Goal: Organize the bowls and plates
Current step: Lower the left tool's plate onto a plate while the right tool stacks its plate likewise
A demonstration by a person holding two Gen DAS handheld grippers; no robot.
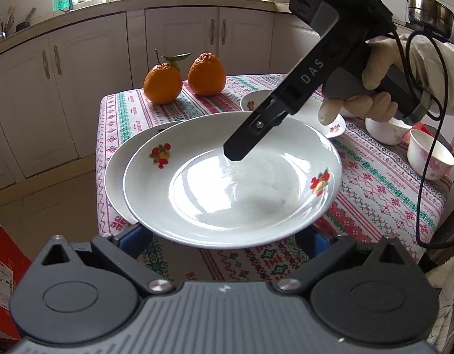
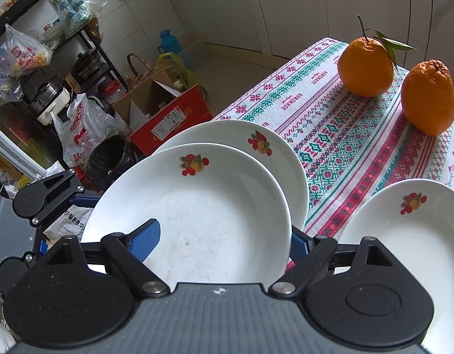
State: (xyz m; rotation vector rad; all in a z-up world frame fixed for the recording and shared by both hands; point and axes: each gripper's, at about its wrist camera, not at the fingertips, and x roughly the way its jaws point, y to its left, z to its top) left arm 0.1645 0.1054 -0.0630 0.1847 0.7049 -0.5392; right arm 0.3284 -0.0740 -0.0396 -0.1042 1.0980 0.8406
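Note:
A white plate with fruit prints [image 1: 233, 183] is held tilted above a second matching plate [image 1: 114, 174] on the table's near left. My right gripper [image 1: 236, 152] reaches over its far rim; in the right wrist view one blue finger [image 2: 145, 242] lies inside the plate [image 2: 197, 212] and the other finger [image 2: 297, 246] sits outside its rim, so the jaws stand wide apart. My left gripper [image 1: 224, 236] sits under the near rim, its fingertips hidden by the plate. A third plate [image 2: 404, 236] lies to the right. Two white bowls [image 1: 427, 156] stand at the right edge.
Two oranges [image 1: 182, 79] sit at the table's far left corner on the patterned cloth [image 1: 374, 191]. A small white dish [image 1: 253, 100] lies behind the right gripper. Cabinets [image 1: 79, 67] stand behind, and boxes and bags [image 2: 168, 112] crowd the floor beside the table.

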